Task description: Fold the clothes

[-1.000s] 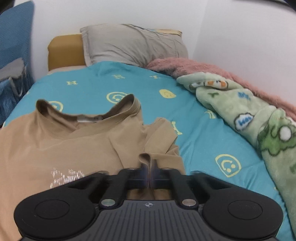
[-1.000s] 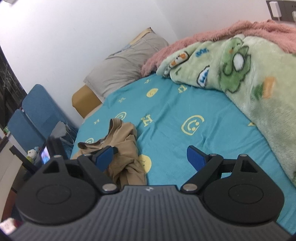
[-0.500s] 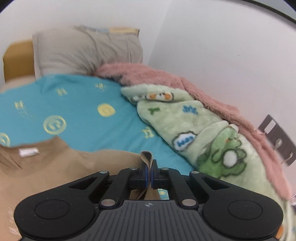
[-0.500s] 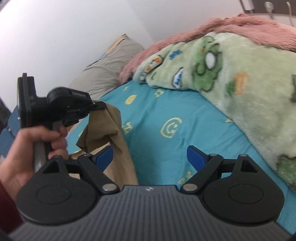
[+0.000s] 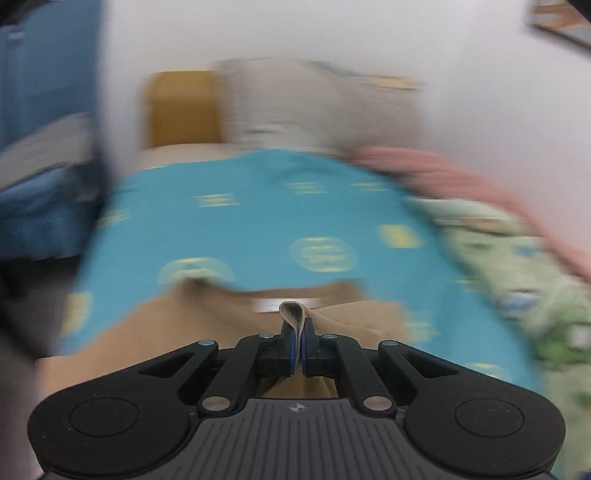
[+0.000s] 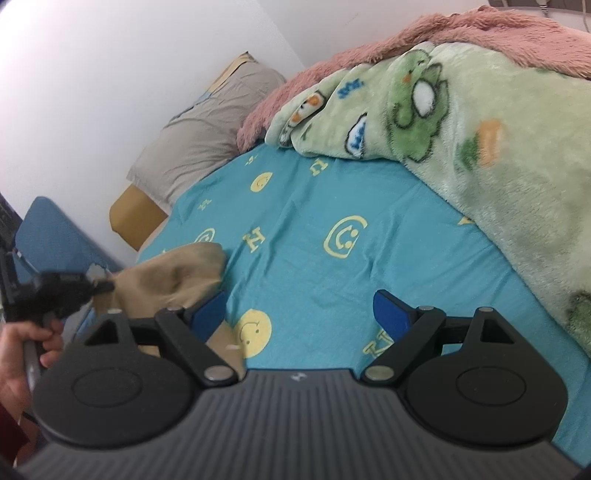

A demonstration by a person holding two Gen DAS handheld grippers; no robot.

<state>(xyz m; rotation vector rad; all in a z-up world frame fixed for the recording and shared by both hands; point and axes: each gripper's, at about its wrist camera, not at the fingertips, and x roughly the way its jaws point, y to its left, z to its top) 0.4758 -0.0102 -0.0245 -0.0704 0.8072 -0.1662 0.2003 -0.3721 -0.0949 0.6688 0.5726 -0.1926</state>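
A tan T-shirt (image 5: 207, 325) lies on the blue smiley-print bed sheet (image 5: 280, 221). My left gripper (image 5: 297, 347) is shut on a folded edge of the shirt, which sticks up between the pads; the view is motion-blurred. In the right wrist view the left gripper (image 6: 99, 286) holds the tan shirt (image 6: 177, 269) lifted at the left. My right gripper (image 6: 299, 314) is open and empty above the sheet (image 6: 314, 206), just right of the shirt.
A green cartoon blanket (image 6: 461, 125) and a pink fleece (image 6: 480, 33) are heaped along the right by the wall. A grey pillow (image 6: 199, 133) lies at the head of the bed. Blue chairs (image 6: 55, 236) stand to the left.
My left gripper has swung back left and lower with the shirt edge still in it; its view now faces the pillow. My right gripper has stayed open and shifted slightly.
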